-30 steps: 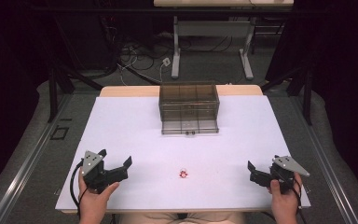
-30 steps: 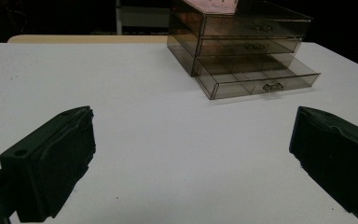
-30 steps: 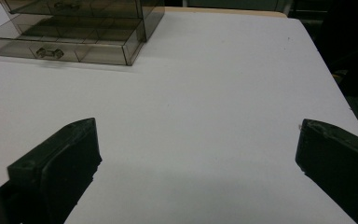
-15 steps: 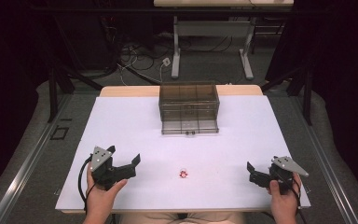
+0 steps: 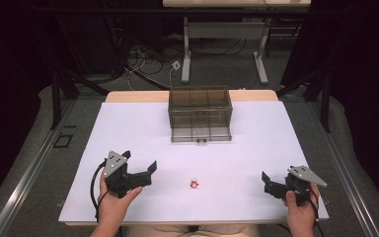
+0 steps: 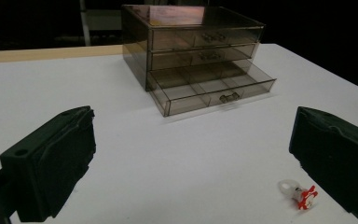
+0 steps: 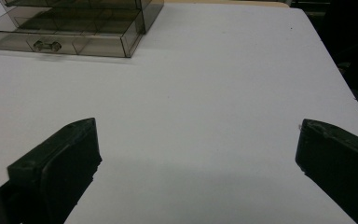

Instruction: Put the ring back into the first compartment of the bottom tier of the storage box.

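Observation:
A smoky clear chest of three drawers stands at the back middle of the white table; its bottom drawer is pulled out and looks bare. A small ring with a red top lies on the table near the front middle. My left gripper hovers open just left of the ring, which lies beside its right jaw in the left gripper view. My right gripper is open near the front right edge, with nothing between its jaws.
The table's wooden back edge shows behind the white cover. Desk legs and cables lie on the floor beyond. Bare white surface stretches between the drawers and both grippers.
My left gripper has moved right and slightly forward toward the ring. The right gripper has barely shifted.

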The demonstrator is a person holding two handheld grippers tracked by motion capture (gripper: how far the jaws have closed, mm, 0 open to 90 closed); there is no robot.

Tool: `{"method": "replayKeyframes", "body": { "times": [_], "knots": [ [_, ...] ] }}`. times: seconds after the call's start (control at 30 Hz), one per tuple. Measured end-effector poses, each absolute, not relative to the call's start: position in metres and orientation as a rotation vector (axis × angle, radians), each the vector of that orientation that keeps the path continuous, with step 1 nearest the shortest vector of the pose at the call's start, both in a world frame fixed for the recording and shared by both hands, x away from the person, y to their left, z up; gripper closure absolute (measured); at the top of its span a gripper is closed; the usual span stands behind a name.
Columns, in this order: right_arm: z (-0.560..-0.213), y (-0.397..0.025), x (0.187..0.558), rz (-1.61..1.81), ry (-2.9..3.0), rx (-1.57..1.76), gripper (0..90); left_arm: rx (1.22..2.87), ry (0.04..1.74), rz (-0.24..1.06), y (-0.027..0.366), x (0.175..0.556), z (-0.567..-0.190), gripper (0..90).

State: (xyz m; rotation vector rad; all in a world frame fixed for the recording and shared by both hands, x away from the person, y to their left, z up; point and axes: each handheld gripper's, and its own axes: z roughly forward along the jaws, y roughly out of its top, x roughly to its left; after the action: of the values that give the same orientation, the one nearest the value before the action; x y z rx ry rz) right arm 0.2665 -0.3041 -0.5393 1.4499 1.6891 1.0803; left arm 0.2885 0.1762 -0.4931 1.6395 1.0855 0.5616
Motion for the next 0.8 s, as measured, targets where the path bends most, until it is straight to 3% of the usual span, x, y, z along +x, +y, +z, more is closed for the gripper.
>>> {"method": "replayKeyframes", "body": {
  "times": [0.8],
  "knots": [
    [-0.541, -0.305, 0.267, 1.081, 1.704, 1.470, 0.0, 1.745, 0.997, 0.511, 0.135, 0.301, -0.479, 2.9]
  ]
}}
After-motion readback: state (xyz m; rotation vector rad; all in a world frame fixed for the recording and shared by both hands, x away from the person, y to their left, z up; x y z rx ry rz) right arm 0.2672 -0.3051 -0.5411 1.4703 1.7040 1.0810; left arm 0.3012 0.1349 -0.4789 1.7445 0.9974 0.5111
